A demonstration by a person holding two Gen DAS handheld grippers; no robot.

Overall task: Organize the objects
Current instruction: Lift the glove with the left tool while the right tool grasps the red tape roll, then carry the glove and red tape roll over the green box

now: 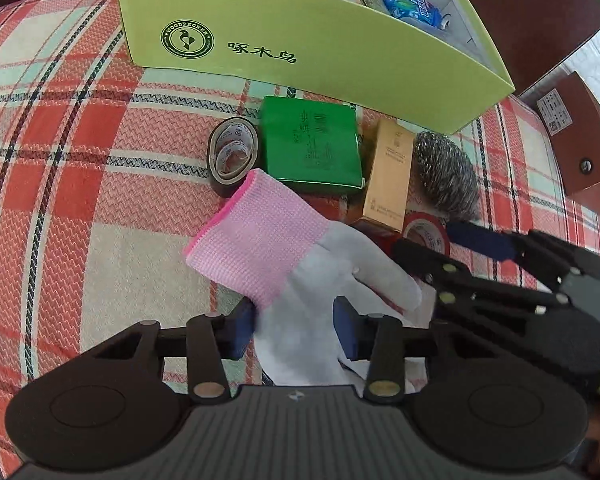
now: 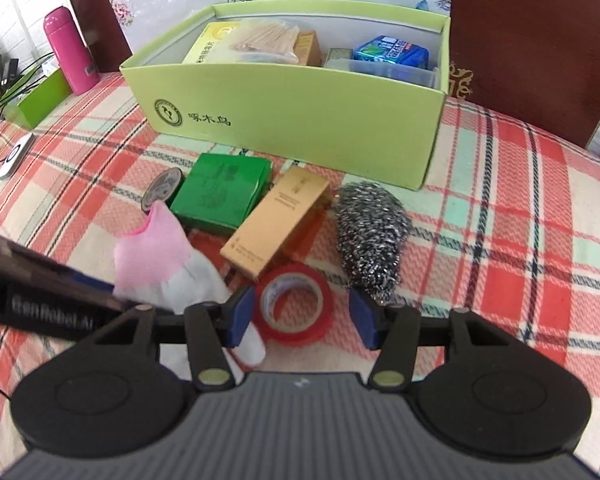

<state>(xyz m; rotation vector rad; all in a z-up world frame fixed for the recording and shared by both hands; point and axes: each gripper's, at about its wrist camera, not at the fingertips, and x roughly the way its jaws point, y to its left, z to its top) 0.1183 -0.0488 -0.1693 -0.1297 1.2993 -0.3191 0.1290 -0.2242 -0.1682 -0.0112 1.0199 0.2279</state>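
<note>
where the plaid cloth (image 2: 500,184) is bare at six o'clock, two grippers point steeply down. left gripper (image 1: 296,330): pads on either side of the white palm of a glove (image 1: 300,280), seemingly pressing it, pink cuff toward eleven o'clock. right gripper (image 2: 302,318): jaws apart, straddling a red tape roll (image 2: 296,304) lying flat, pads clear of it. loose items at twelve o'clock of the glove: black tape roll (image 1: 232,154), green packet (image 1: 310,146) just beside it, tan carton (image 2: 278,220) at one o'clock, steel scourer (image 2: 370,234) at two o'clock, near the carton. green box (image 2: 300,120) beyond them at twelve o'clock, open, already holding a blue pack (image 2: 392,52), a yellow carton (image 2: 208,46) and a bag of wooden sticks (image 2: 264,36). pink flask (image 2: 68,50) at ten o'clock, well apart.
</note>
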